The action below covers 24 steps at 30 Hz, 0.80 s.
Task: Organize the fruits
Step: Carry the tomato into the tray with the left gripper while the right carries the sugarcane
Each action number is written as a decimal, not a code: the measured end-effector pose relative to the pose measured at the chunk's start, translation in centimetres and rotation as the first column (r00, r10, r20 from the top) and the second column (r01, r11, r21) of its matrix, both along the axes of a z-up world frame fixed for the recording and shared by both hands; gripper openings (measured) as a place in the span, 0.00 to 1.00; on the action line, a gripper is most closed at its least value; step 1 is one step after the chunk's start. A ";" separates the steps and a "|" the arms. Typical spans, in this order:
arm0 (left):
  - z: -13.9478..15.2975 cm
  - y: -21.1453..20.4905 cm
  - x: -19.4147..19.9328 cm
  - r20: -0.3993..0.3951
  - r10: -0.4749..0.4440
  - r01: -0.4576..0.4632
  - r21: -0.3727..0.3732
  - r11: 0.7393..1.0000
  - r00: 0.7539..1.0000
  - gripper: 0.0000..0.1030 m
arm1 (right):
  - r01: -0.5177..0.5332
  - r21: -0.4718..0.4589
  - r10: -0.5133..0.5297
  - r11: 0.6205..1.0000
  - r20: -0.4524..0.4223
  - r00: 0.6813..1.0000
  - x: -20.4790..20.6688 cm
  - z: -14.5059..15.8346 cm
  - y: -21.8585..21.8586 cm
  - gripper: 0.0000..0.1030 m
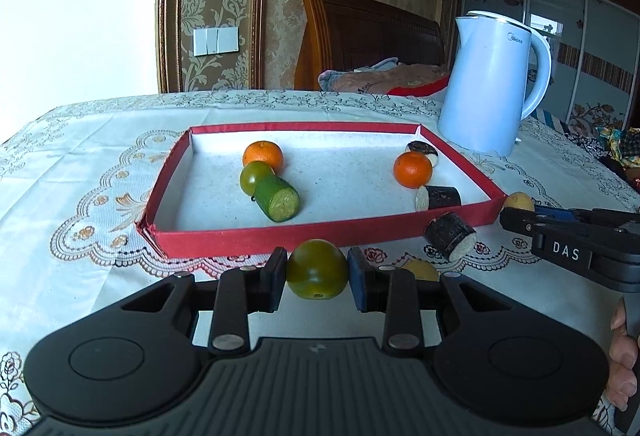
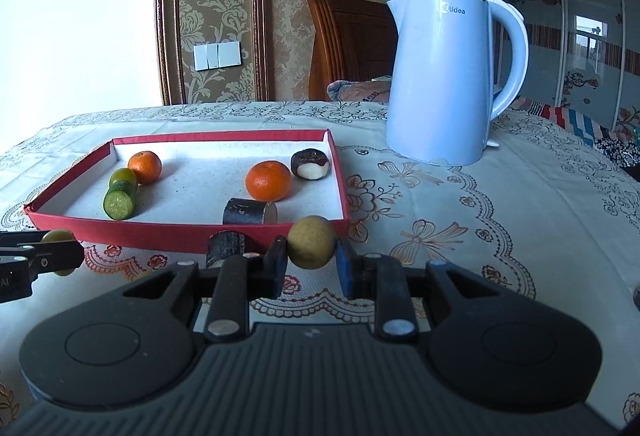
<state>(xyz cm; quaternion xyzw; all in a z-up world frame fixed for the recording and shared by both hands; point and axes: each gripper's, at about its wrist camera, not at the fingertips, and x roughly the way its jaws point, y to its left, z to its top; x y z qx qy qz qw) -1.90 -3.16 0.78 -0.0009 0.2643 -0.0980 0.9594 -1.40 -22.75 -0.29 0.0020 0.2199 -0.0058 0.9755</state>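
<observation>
Claws both loaded: left claw [image 1: 317,270] clamped on a smooth round green tomato [image 1: 317,269], right claw [image 2: 311,255] clamped on a small matte yellowish round fruit [image 2: 311,242]. Both sit just in front of the near wall of the red tray [image 1: 248,234], over the counter [image 1: 80,172].

Tray is shallow, rectangular, red fabric-like rim, white speckled floor. Inside: two glossy mandarins [image 1: 263,156] [image 1: 413,169], a second green tomato [image 1: 256,177] touching a cut cucumber chunk [image 1: 278,198] with its pale seedy face showing, a dark cylinder piece [image 1: 440,197] with a pale cut end, and a dark rounded piece with a white patch [image 2: 310,164] in the far right corner.

Outside the tray, on the cloth: another dark rough cylinder [image 1: 450,236] near the front right corner, between the two claws; one more yellowish fruit [image 1: 420,270] partly hidden behind the left claw's finger.

Counter wears a white embroidered lace cloth with floral borders. Pale blue plastic kettle [image 2: 440,76] stands right of the tray, well apart from the claws. Behind: wooden headboard [image 1: 360,36], damask wallpaper, white wall switch [image 1: 216,41].
</observation>
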 end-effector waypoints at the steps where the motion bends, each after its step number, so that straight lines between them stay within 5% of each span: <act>1: 0.2 0.0 0.3 0.004 0.002 -0.002 -0.001 1.000 1.000 0.31 | -0.001 -0.001 0.001 1.000 0.003 1.000 0.1 0.2 0.0 0.24; 24: 1.1 -0.5 9.3 0.005 0.097 -0.097 0.023 0.995 0.995 0.31 | -0.026 0.008 0.026 1.000 -0.031 0.999 9.6 1.9 2.6 0.24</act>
